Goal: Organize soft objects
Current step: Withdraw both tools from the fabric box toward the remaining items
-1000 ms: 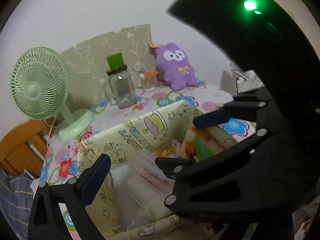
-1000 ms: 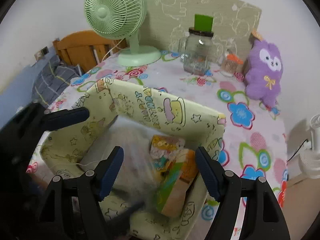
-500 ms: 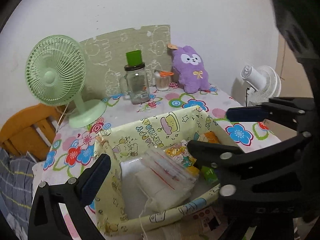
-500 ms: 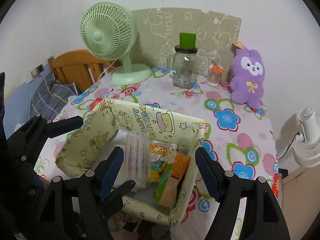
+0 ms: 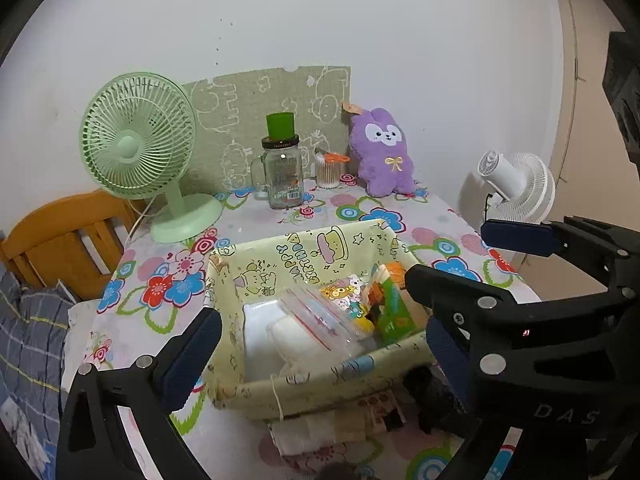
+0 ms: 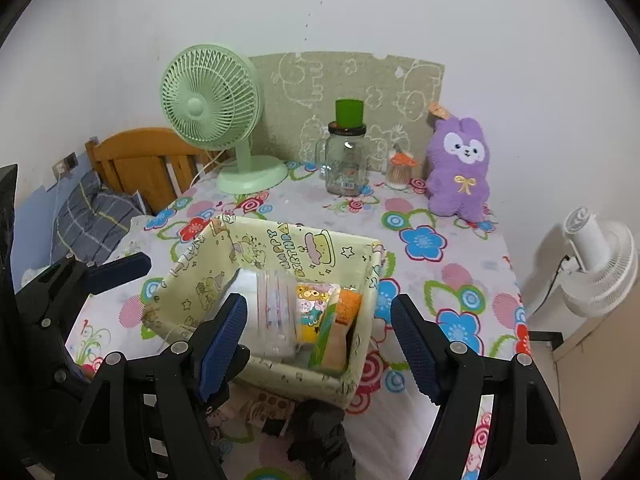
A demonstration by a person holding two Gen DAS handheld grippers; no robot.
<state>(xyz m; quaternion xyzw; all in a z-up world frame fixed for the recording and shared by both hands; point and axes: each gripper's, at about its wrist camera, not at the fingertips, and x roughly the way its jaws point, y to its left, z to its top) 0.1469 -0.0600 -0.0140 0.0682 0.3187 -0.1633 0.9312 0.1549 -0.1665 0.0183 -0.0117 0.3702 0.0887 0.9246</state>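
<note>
A pale yellow fabric bin (image 5: 280, 264) (image 6: 256, 244) sits on the floral table. Inside lie a clear zip bag with white soft pads (image 5: 316, 328) (image 6: 272, 308), a cartoon-print packet (image 5: 346, 296) (image 6: 314, 308) and a green and orange packet (image 5: 390, 300) (image 6: 334, 332). A purple plush rabbit (image 5: 382, 152) (image 6: 460, 168) sits at the back against the wall. My left gripper (image 5: 316, 344) is open and empty, held above the bin's near side. My right gripper (image 6: 318, 344) is open and empty, above the bin's near edge. The right gripper also shows at the right of the left wrist view.
A green desk fan (image 5: 140, 140) (image 6: 212, 100), a glass jar with green lid (image 5: 284, 168) (image 6: 346, 152) and a cotton swab jar (image 5: 330, 168) (image 6: 400, 168) stand at the back. A white fan (image 5: 516, 184) (image 6: 596, 264) stands off the table's right side. A wooden chair (image 6: 140, 160) is left.
Both grippers have pulled back and up from the bin. The packets and zip bag now lie inside it, seen from farther away.
</note>
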